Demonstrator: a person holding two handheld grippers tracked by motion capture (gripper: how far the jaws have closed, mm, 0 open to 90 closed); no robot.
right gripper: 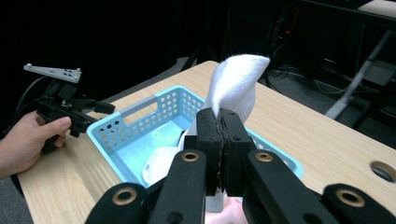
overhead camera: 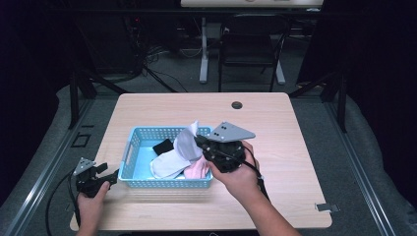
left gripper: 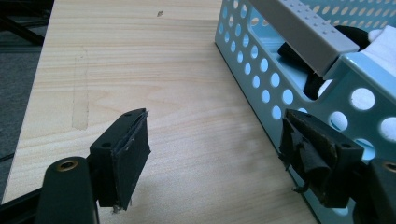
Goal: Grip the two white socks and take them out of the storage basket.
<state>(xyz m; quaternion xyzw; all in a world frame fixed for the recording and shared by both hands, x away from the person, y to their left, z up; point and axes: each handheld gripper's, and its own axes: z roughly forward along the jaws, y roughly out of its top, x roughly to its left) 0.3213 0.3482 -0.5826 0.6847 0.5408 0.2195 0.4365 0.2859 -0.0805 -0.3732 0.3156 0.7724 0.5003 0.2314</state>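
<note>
A white sock [overhead camera: 189, 142] is pinched in the right gripper [overhead camera: 201, 143], whose fingers [right gripper: 211, 140] are clenched on the cloth above a light blue perforated basket [overhead camera: 134, 135] near the middle of a pale wooden table [overhead camera: 275, 128]. In the right gripper view the sock rises from between the two closed black pads and folds over at its top, its lower end hanging down toward the basket's inside. The person's right hand [overhead camera: 236, 174] holds that gripper at the basket's right end, the grey three-cornered plate [overhead camera: 231, 132] on top of it.

Inside the basket lie another white piece of cloth [overhead camera: 164, 164], a pink one [overhead camera: 196, 169] and a small black item [overhead camera: 162, 146] toward the far wall.

The left gripper [overhead camera: 110, 176], held in the left hand [overhead camera: 91, 196] near the table's front left corner, sits just beside the basket's left end. In the left gripper view its fingers [left gripper: 126, 154] stand wide apart with nothing between them, one over bare table, the other close against the basket's perforated wall; whether it touches cannot be told.

Beyond the table, a dark chair [overhead camera: 251, 46] stands on the grey floor.
</note>
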